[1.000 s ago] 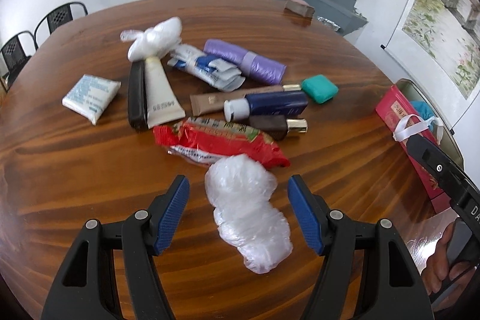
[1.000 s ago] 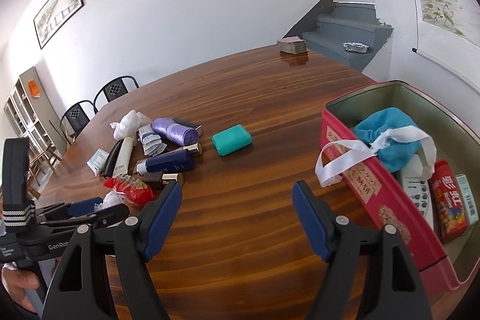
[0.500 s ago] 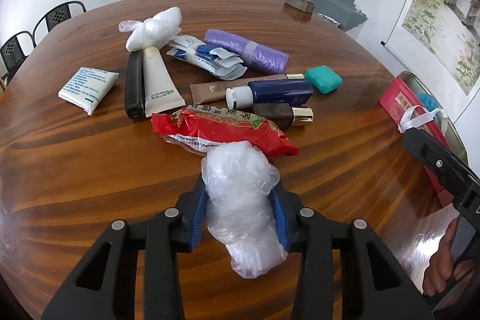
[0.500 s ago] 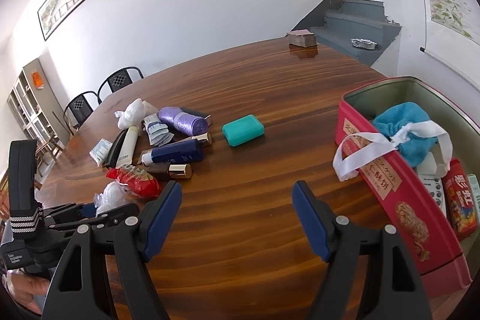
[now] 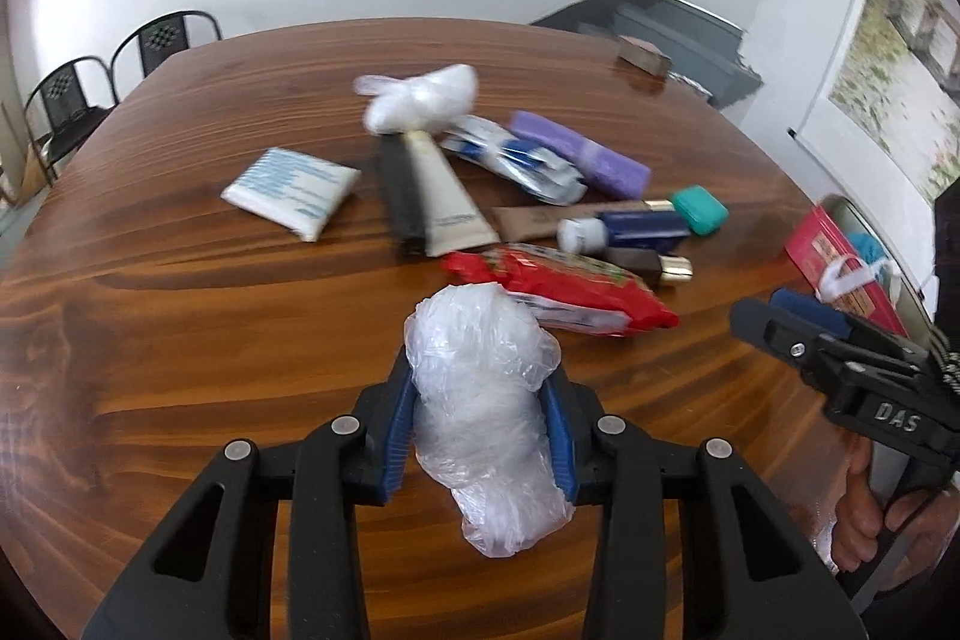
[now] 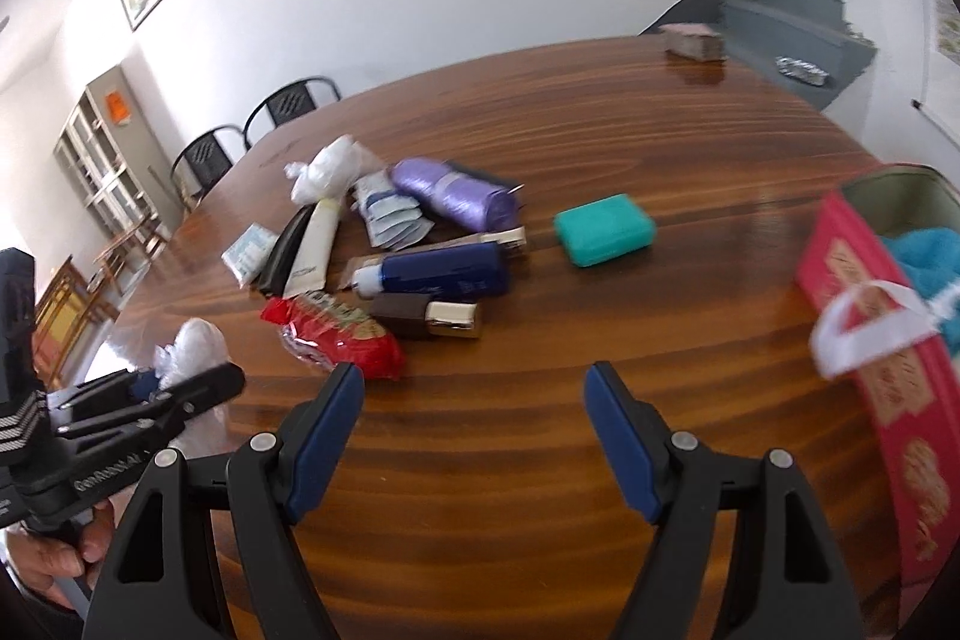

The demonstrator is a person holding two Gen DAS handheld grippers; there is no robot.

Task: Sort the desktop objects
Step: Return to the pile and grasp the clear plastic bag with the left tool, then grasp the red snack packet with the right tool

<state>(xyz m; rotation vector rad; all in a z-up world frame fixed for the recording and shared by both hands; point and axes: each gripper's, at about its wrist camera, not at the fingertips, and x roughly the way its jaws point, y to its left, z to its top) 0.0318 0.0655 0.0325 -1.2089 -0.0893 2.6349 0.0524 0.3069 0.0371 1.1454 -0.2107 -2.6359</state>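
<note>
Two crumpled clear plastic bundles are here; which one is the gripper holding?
The near bundle, clamped between the left gripper's blue pads. The other bundle lies untouched at the pile's far end.

Bright, even daylight, with fisheye bend and dark corners in both views
Glare streaks the glossy wooden table (image 6: 540,460); far objects smear with motion blur (the red box (image 6: 888,400) most), while near gripper parts stay sharp, shadows soft

Left gripper (image 5: 480,436) jaws clamped on load; right gripper (image 6: 474,436) jaws wide apart, empty.
</note>
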